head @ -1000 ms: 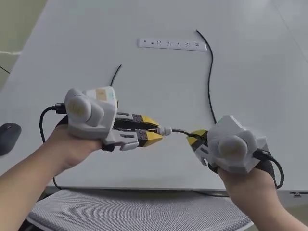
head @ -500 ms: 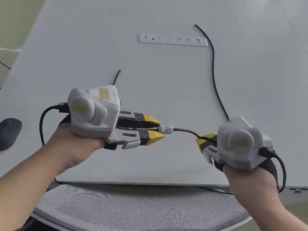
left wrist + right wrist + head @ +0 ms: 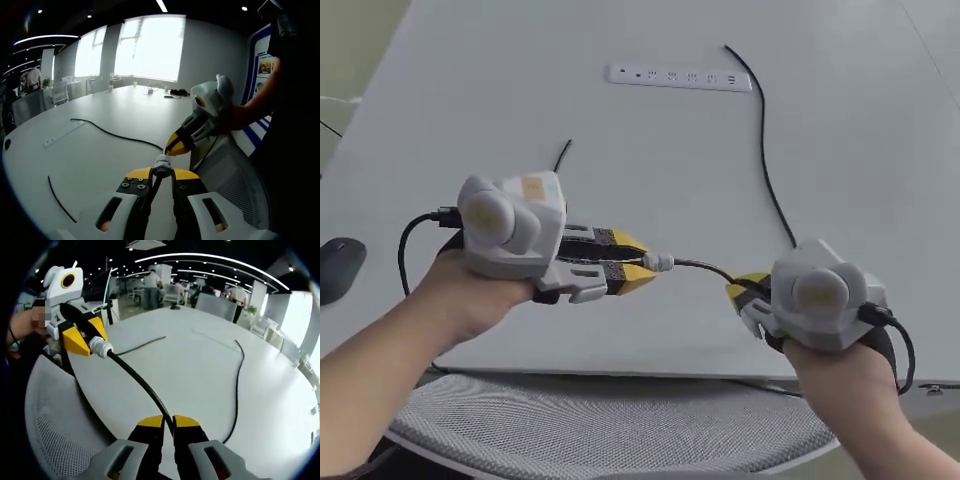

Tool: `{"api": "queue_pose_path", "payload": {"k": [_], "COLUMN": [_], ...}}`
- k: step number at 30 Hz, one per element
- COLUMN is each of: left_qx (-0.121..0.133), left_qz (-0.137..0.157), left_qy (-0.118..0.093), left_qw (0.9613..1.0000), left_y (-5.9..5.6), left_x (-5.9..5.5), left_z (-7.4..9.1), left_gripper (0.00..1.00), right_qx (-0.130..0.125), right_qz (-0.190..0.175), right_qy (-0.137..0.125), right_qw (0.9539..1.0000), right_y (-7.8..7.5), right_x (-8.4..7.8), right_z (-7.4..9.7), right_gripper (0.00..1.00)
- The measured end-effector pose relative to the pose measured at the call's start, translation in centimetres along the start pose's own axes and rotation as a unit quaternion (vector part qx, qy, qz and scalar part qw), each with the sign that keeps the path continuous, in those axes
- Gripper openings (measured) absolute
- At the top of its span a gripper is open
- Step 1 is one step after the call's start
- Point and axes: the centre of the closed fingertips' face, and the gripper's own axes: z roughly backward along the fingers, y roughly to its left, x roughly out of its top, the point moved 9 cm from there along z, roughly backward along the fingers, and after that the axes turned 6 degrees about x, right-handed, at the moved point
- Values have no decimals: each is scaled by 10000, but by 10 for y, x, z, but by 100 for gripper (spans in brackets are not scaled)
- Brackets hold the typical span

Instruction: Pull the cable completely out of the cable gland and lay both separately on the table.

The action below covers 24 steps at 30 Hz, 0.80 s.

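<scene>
The left gripper has its yellow tips pressed together on a small white plastic cable gland and holds it in the air above the near edge of the broad white table. The right gripper pinches the thin black cable a little way out from the gland's mouth. Its jaws are closed, with the cable running up from between them in the right gripper view. Beyond the right gripper, the cable appears to continue in a long curve across the table toward a white power strip at the far side.

Compared with a second ago, the bare stretch of cable between the gland and the right gripper is longer, and the gap between the two grippers has widened. The pull is therefore under way and cable is coming out of the gland.

In the left gripper view a dark strand seems to run back from the gland between the jaws. From this I judge that the short end is still threaded through and not yet free. The gland is not yet on the table. The pull probably needs more travel, or a fresh grip closer to the gland, before both pieces can be laid down apart.
</scene>
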Motion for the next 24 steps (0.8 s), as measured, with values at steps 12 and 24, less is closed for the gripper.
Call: {"api": "queue_pose_path", "payload": {"k": [12,24], "left_qx": [27,-37], "left_qz": [30,27], "left_qy": [7,12], "left_qw": [10000,10000], "left_y": [1,2], "left_x": [-1,0], "left_z": [3,4], "left_gripper": [15,15], "right_qx": [209,608], "right_qz": [922,2666], "right_qy": [-163,-191], "right_qw": [9954,9617], "right_y": [21,48], "right_x": [28,69], "right_z": [13,2], "right_gripper": [14,10]}}
